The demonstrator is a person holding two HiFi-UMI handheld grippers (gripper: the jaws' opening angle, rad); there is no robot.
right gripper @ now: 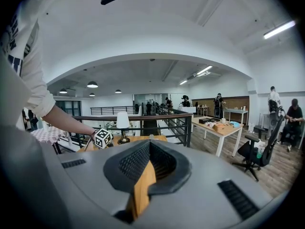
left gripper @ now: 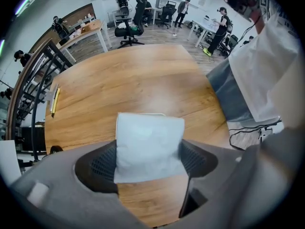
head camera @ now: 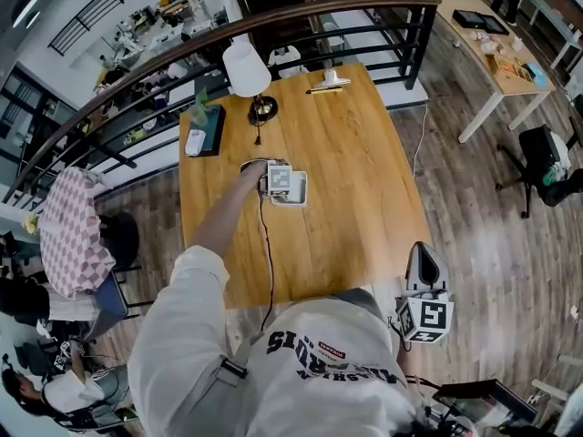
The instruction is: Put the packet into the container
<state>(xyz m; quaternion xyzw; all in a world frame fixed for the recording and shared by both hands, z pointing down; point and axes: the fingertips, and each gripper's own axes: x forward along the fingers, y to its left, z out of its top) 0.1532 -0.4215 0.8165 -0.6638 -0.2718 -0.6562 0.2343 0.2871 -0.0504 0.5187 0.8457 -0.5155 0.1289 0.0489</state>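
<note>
lettering: dark arched block print runs across the white sweatshirt (head camera: 301,381), upside down in the head view and creased; not reliably legible. small red tag (head camera: 334,345) beside it, print too small to read. black-and-white coded squares, not characters, on the cubes of the left gripper (head camera: 278,182) and right gripper (head camera: 424,255). nothing else legible.

White sweatshirt (head camera: 182,353); dark, perhaps printed lettering (head camera: 332,349)

Room around me: my wooden table (head camera: 346,180) on plank floor (head camera: 492,235), backed by a curved black railing (head camera: 301,16); white-shaded lamp (head camera: 247,69) at its far edge; pale desk (head camera: 469,51) and black office chair (head camera: 544,153) to my right.
</note>
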